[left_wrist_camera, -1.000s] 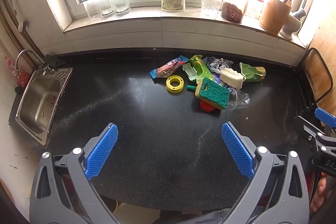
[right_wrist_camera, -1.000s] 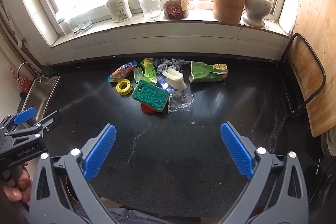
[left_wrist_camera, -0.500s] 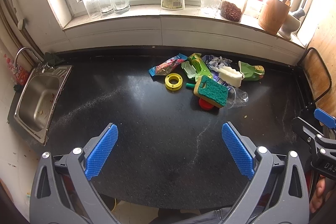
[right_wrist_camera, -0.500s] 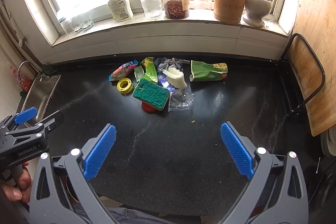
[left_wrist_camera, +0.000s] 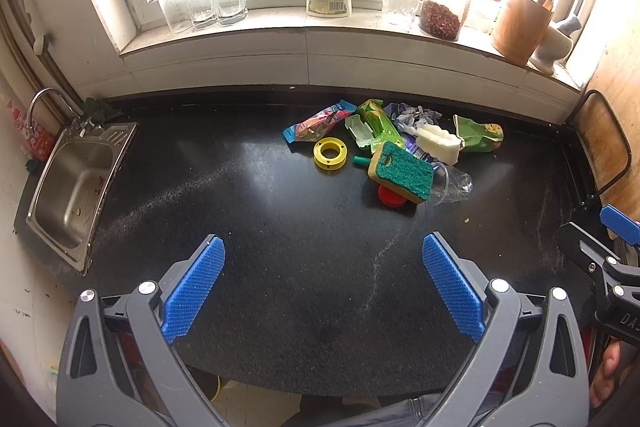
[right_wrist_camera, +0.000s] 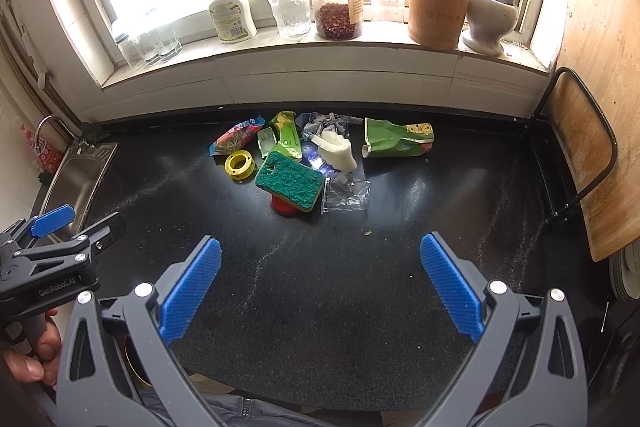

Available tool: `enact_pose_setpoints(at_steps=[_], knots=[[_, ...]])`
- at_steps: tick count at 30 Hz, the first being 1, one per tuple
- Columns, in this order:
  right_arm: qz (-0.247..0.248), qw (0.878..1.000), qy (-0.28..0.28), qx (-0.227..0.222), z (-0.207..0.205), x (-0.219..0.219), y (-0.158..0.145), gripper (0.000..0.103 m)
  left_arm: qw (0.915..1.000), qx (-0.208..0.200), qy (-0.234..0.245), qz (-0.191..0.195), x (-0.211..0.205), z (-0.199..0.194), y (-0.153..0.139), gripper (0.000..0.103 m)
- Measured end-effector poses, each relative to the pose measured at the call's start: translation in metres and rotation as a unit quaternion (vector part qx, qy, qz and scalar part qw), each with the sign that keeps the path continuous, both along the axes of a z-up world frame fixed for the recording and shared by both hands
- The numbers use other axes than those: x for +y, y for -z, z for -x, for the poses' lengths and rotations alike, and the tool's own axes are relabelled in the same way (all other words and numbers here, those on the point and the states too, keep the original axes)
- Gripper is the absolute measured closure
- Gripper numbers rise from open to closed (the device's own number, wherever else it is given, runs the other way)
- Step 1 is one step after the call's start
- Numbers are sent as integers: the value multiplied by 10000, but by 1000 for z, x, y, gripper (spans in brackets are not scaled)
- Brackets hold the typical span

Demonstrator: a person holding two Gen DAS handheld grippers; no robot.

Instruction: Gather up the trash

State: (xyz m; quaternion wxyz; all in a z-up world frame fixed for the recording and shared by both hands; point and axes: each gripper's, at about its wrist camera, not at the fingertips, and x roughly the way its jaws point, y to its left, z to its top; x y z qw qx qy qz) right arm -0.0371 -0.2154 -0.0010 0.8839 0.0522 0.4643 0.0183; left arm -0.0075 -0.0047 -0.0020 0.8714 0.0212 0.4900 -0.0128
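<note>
1. both claws hang over the near edge of the black table (left_wrist_camera: 248, 211), well short of the trash; the left claw (left_wrist_camera: 324, 291) is spread wide with nothing between its blue pads, and the right claw (right_wrist_camera: 320, 291) is spread the same way, also empty.
2. the trash sits in one loose heap toward the back of the table, below the windowsill: a green sponge (right_wrist_camera: 289, 181) propped on a red cap (right_wrist_camera: 285, 207), a yellow tape ring (right_wrist_camera: 239, 166) just beside it, a clear plastic wrapper (right_wrist_camera: 346, 193), a white foam piece (right_wrist_camera: 338, 151), a green packet (right_wrist_camera: 398, 143) and a red-blue snack wrapper (left_wrist_camera: 318, 121).
3. no bin shows in either view, so where the trash should go cannot be told.
4. risk: the sponge rests tilted on the cap, so a grab at it would likely send the cap rolling.
5. risk: the clear wrapper is thin and flat, and the pads may slide over it or pinch only a corner.
6. risk: the pieces overlap, so closing on one may drag its neighbours toward the sink (left_wrist_camera: 70, 187).
</note>
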Motion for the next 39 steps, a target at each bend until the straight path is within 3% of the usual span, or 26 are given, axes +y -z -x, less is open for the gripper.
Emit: enact_pose_setpoints(at_steps=[30,39], knots=[[24,10000,-63,-11,-3,2,-2,6,10000,53,-1,-7,-1,-2,1,7],[-100,9999,-111,-5,-17,-5,14,6,9999,129,43,0,2,-23,16,7]])
